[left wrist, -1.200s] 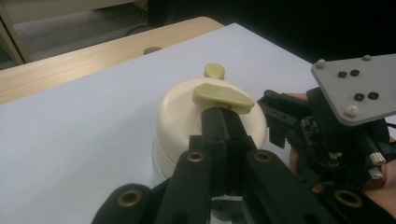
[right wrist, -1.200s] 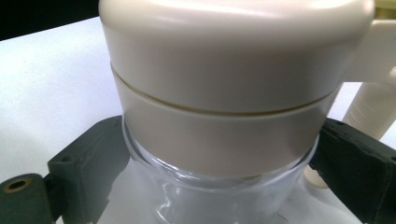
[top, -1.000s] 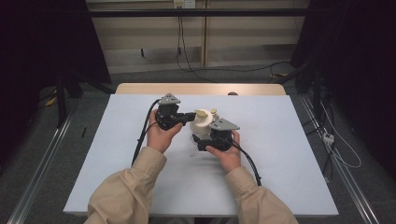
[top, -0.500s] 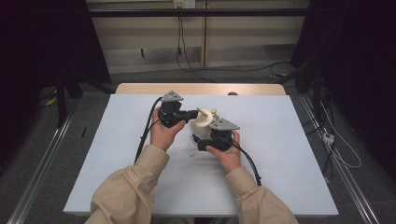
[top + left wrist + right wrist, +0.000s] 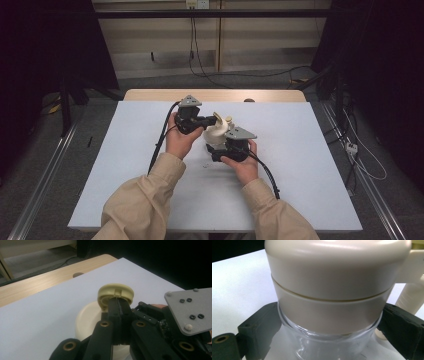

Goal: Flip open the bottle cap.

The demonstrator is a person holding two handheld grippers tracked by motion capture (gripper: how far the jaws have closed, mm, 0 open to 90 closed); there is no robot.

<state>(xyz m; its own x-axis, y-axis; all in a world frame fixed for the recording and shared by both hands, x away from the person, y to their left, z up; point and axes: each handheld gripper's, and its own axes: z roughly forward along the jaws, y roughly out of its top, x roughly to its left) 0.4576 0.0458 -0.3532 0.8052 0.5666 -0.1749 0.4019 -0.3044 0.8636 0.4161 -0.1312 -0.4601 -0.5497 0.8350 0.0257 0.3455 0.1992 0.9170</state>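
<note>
The cream-coloured jar (image 5: 217, 134) sits between the two tongs, held above the table by the right tongs (image 5: 332, 322). In the right gripper view, the black jaws stand one on each side of the jar's clear lower body (image 5: 324, 345), pressing against it just below the cream upper section (image 5: 332, 287). A side handle (image 5: 412, 290) of the same cream colour projects from the jar on the right of that view.

The left tongs (image 5: 119, 307) are fully closed, with the jaws flat against each other. Their tips grip the rim of a yellowish round cap (image 5: 115, 295) at the top of the jar. The grey three-cornered plate (image 5: 192, 308) of the right tongs lies just to the right of the left jaws in the left gripper view.

Surface: one table with a white top (image 5: 310, 165). A strip of pale wood (image 5: 150, 95) runs along its far edge, beyond both tongs. A round hole (image 5: 78, 274) is set in this strip.

Room: grey floor, dark curtains on both sides, a pale wall at the back. Cables (image 5: 250, 75) run across the floor behind the table. A white power strip (image 5: 351, 148) lies on the floor to the right of the right tongs.

Writing: no legible brand, label or text can be made out on the jar or the tongs.

Count: one jar, one cap, two tongs, two hands in beige sleeves (image 5: 145, 200), one table.
</note>
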